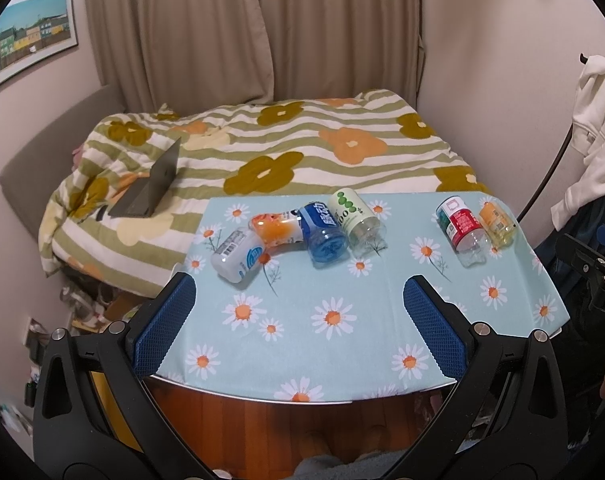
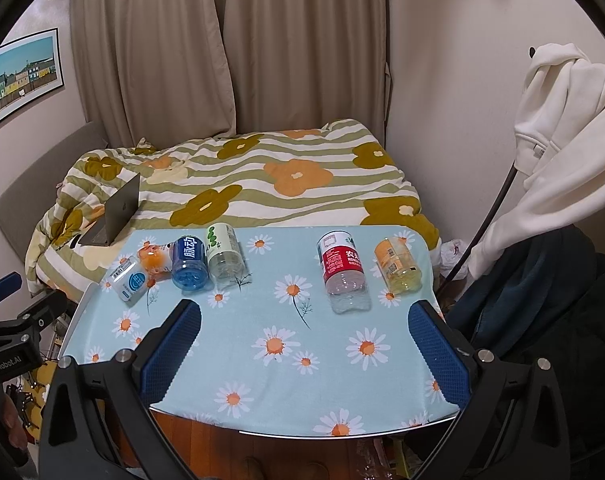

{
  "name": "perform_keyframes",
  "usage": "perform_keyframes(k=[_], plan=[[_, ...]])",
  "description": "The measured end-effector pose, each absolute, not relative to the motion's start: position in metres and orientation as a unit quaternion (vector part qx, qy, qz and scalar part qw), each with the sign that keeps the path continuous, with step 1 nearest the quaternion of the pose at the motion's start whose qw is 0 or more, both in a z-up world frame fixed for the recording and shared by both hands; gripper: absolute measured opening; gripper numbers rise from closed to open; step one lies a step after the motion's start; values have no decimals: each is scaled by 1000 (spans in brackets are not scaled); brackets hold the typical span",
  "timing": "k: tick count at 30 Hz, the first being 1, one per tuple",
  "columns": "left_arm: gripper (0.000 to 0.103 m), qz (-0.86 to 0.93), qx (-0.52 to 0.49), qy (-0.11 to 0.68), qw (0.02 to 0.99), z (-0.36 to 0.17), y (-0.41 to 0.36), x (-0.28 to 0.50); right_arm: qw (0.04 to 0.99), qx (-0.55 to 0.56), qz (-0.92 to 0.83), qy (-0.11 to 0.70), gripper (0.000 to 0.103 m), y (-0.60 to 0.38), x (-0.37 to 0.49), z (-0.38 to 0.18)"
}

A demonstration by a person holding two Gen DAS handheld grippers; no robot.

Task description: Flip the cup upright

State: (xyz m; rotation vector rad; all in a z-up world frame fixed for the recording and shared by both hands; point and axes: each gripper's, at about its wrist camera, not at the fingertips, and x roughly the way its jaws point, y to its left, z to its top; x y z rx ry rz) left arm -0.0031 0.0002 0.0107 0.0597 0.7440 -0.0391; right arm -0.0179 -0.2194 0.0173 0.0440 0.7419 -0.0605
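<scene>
Nothing is done yet: all six cups [image 2: 344,270] lie on their sides along the 12 o'clock edge of the counter [image 2: 262,396], while the left tongs [image 1: 300,320] and right tongs [image 2: 304,350] hang wide open, holding nothing.

6 cut-bottle cups [image 1: 326,235] [image 2: 344,272] on sides: 4 left, 2 right.

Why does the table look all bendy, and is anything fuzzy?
Left wrist view: the fisheye lens bows the table edge and darkens the corners; the cups stay sharp. Right wrist view: same curving at the table edge, soft even room light, no glare.
</scene>
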Motion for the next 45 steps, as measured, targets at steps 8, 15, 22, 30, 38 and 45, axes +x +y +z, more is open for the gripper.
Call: perform_keyframes(k=[8, 15, 22, 30, 38, 45], plan=[[103, -19, 30, 364, 931, 11, -1, -3, 931, 22, -30, 362, 103, -220, -18, 17], [103, -18, 31, 364, 931, 10, -1, -3, 931, 22, -29, 363, 103, -221, -17, 17], [103, -20, 29, 362, 931, 13, 2, -3, 931, 23, -29, 362, 103, -220, -18, 17], [103, -35, 29, 368, 929, 19, 14, 7, 931, 26, -31, 363, 103, -220, -16, 20], [103, -75, 38, 381, 921, 17, 13, 30, 921, 58, -48, 383, 103, -226, -5, 23], [103, -62, 47, 406, 911, -4, -16, 59, 907, 58, -52, 414, 103, -263, 16, 1]])
